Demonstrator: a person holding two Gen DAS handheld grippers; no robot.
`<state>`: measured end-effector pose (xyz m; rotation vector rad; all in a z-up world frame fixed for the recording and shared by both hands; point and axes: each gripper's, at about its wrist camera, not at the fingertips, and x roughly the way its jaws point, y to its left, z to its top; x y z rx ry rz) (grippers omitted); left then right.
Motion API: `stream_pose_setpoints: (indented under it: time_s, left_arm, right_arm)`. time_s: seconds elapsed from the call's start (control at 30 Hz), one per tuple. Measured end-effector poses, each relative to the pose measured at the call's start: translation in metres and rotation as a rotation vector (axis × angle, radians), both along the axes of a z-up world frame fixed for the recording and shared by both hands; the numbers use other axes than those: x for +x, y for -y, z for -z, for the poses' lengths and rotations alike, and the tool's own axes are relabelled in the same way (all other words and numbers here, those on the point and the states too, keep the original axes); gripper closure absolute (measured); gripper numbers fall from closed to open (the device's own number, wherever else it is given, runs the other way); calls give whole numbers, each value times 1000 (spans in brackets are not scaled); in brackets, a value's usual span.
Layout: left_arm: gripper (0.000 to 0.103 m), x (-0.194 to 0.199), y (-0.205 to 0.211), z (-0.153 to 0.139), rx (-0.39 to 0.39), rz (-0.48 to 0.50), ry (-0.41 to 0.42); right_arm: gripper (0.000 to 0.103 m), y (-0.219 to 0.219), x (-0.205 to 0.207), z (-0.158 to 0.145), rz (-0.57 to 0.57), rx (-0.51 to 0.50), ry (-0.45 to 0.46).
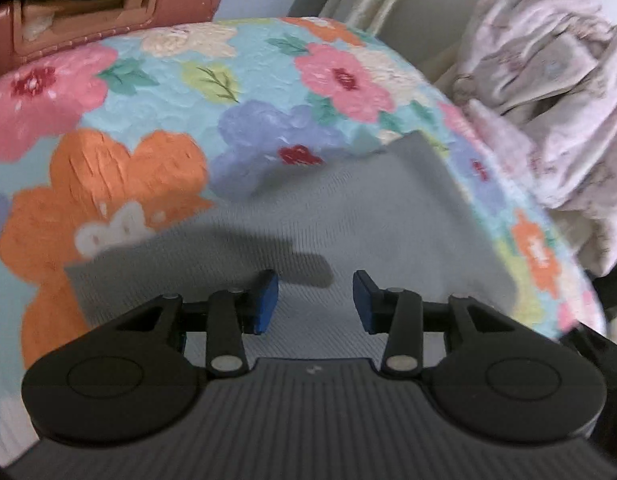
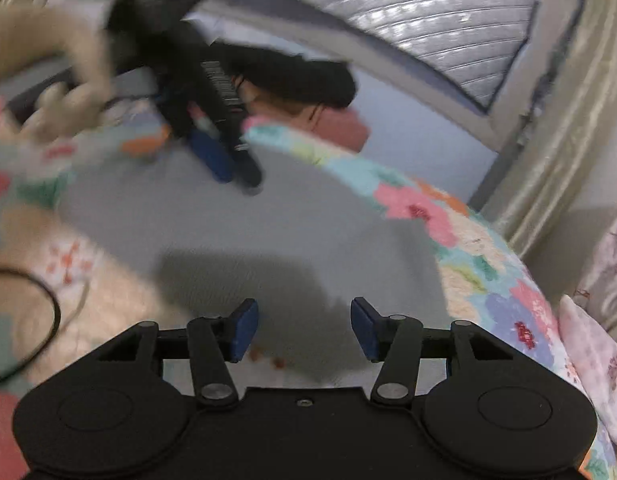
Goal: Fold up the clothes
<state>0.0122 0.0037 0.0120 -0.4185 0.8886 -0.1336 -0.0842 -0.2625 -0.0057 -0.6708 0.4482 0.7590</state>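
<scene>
On the floral bedspread (image 1: 156,168) your grey garment (image 1: 348,220) lies flat, seemingly already folded to a rectangle, with your left gripper (image 1: 315,300) and right gripper (image 2: 304,330) both open and empty above it, while the pale crumpled clothes (image 1: 548,92) beside the bed probably wait unfolded.

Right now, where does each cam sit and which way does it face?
Left wrist: on the left gripper, looking down over the grey garment on the floral bedspread; only its own open fingers show.
Right wrist: on the right gripper, facing across the same garment; shows its open fingers, the left gripper and a hand.
Shared: garment, bedspread, pink suitcase.
</scene>
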Motion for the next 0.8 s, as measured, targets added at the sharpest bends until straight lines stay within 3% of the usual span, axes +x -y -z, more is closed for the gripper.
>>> stream_pose_setpoints:
  time_s: [0.1,0.27,0.37,0.53,0.6,0.63,0.8]
  left_arm:
    - [63,12,4,-6,122,17,8]
    - [62,15,3,-3,122,40,1]
    - [62,7,-3,1,86,32,7]
    - [62,-7,-23,9,-25,-6,29]
    - [62,-12,-25,9,-28,-3,33]
    - [62,-15,-25,9,-28,-1,34]
    - [62,-37,-20,1,-88,18,47]
  right_arm:
    - [45,-5,-8,10,-36,-113,59]
    - [41,-24,-12,24,-46,-229,179]
    - [40,-36,-11,34,-51,-293,275]
    - [41,-54,5,39,-20,-307,318]
    - [70,-55,15,30,30,-222,250]
    - [78,-55,20,26,57,-176,214]
    - [79,-42,36,-23,179,146,45]
